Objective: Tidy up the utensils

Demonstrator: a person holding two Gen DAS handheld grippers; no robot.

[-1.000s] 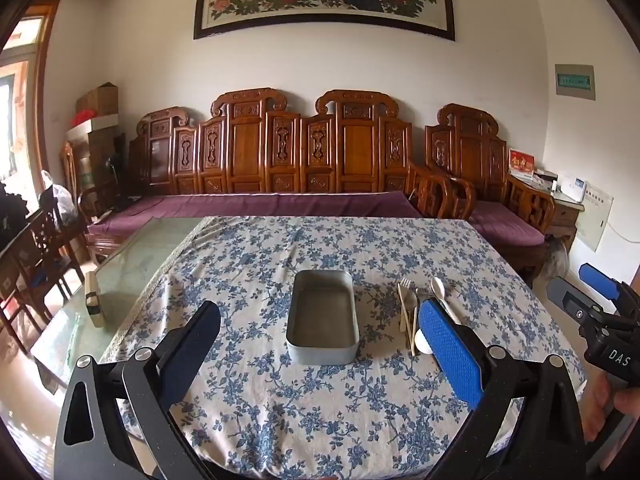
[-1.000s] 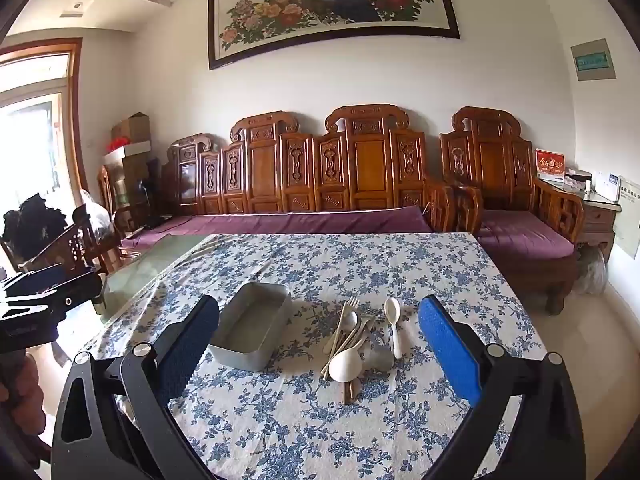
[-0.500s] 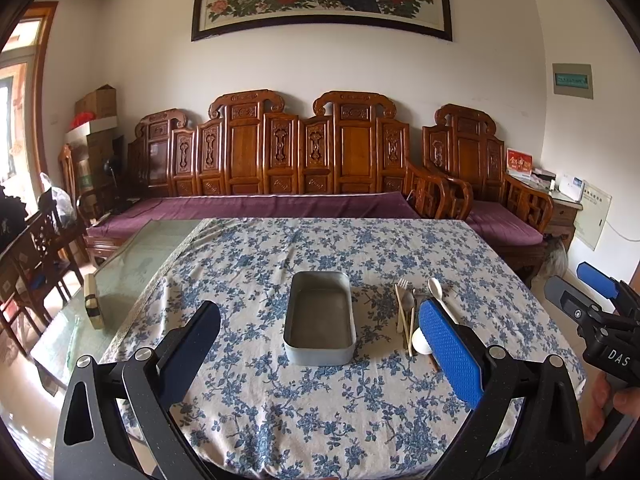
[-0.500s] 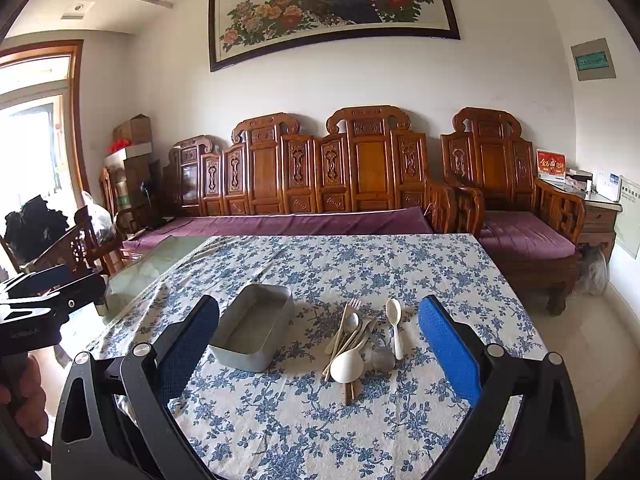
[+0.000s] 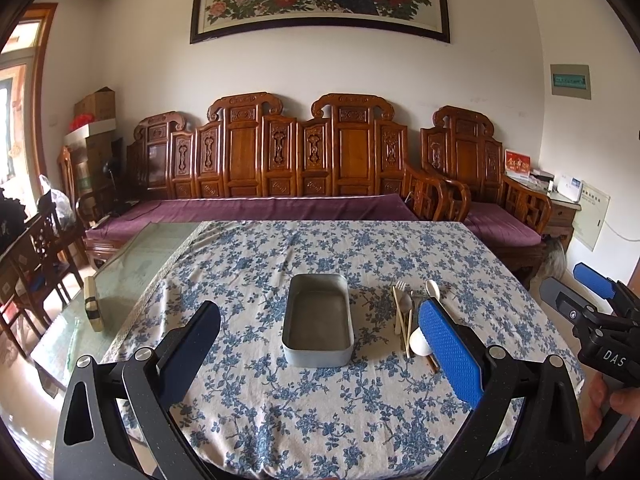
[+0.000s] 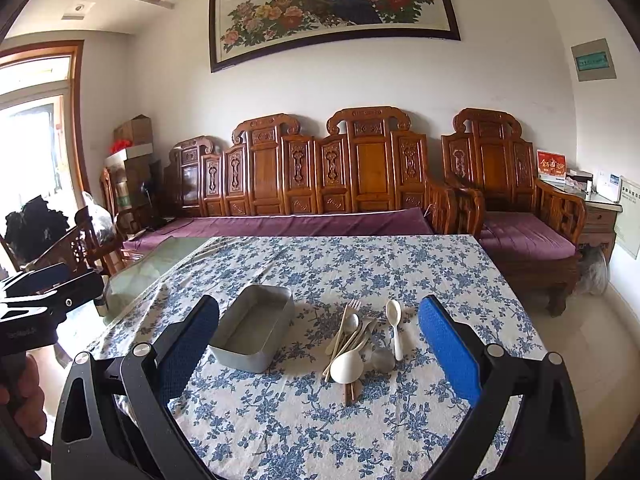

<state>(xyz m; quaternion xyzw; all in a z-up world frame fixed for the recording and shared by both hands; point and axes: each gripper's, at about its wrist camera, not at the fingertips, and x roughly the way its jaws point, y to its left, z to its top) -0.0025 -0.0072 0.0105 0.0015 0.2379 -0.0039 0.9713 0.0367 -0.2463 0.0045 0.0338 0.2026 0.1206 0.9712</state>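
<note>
Both grippers, left gripper (image 5: 320, 360) and right gripper (image 6: 320, 356), are spread wide above the table (image 6: 280, 432), holding nothing; spoons (image 6: 352, 344) lie beside the tin (image 6: 252, 330).

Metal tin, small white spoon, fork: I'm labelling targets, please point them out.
metal tin (image 6: 256, 354), right wrist view, near wall.
small white spoon (image 6: 393, 310), right wrist view, bowl.
fork (image 6: 353, 304), right wrist view, tines.

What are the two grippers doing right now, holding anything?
Left gripper: open, holding nothing, above the flowered tablecloth.
Right gripper: open, holding nothing.
</note>
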